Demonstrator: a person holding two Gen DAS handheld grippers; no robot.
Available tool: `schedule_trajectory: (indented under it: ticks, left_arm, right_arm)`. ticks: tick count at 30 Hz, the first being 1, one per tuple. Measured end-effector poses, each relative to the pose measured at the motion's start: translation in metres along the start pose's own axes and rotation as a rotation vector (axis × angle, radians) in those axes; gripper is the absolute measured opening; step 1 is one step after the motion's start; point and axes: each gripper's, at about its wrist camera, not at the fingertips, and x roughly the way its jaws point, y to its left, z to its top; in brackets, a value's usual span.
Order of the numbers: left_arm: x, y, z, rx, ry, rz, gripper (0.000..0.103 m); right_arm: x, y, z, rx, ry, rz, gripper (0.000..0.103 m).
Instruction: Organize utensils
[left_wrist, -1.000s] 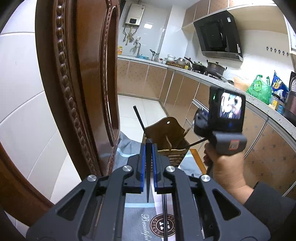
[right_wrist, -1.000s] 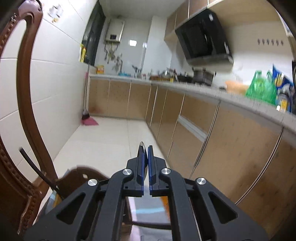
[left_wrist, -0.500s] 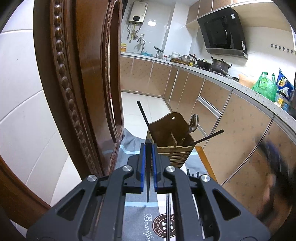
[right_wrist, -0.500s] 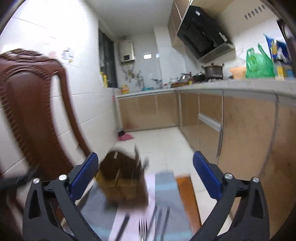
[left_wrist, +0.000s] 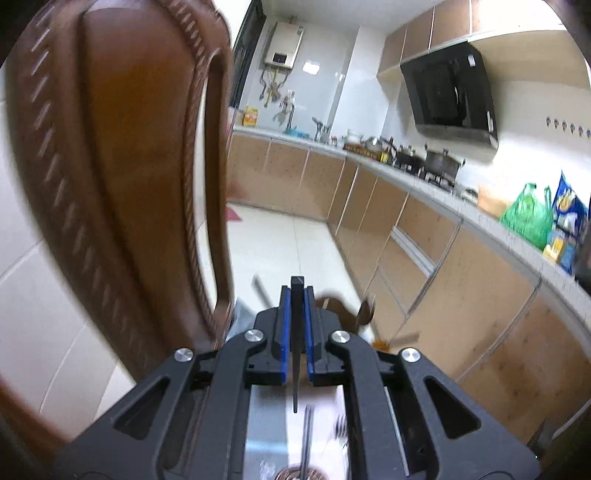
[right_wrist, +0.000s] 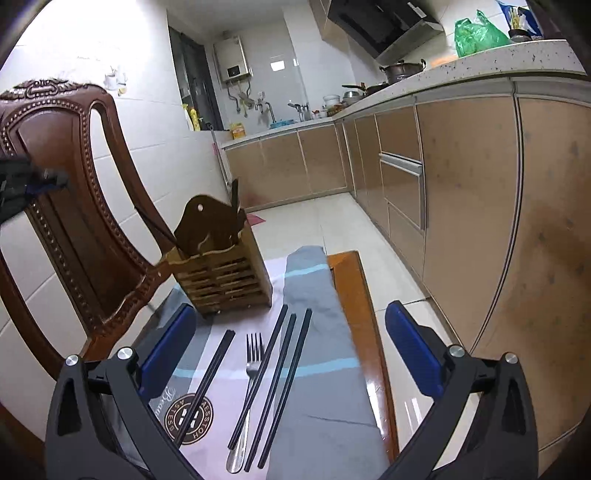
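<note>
On the cloth-covered surface (right_wrist: 314, 369), a fork (right_wrist: 251, 373) and black chopsticks (right_wrist: 284, 380) lie just near of the wooden utensil holder (right_wrist: 221, 273). Above them the right hand-held gripper (right_wrist: 288, 354) stands released, empty. Leftward, the left hand-held gripper (left_wrist: 296, 325) is clenched on one chopstick (left_wrist: 296, 343).

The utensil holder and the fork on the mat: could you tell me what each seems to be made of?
Utensil holder: apparently wood or bamboo, with a tan slatted front and a darker brown, smooth back panel.
Fork: probably polished steel, silvery, with a bright reflection on its handle end.
</note>
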Motion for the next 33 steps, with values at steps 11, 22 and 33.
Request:
schedule_trajectory:
  ticks: [11, 22, 33]
  left_arm:
    - [0.105, -0.009, 0.046, -0.078, 0.071, -0.001, 0.007]
    - [0.135, -0.013, -0.028, 0.031, 0.195, 0.016, 0.081]
    - [-0.002, -0.04, -0.182, 0.21, 0.186, -0.015, 0.096]
  right_arm:
    - [0.009, -0.023, 0.006, 0.054, 0.013, -0.006, 0.1]
    - [0.013, -0.025, 0.012, 0.039, 0.007, -0.01, 0.1]
    - [0.011, -0.025, 0.008, -0.009, 0.037, -0.029, 0.1]
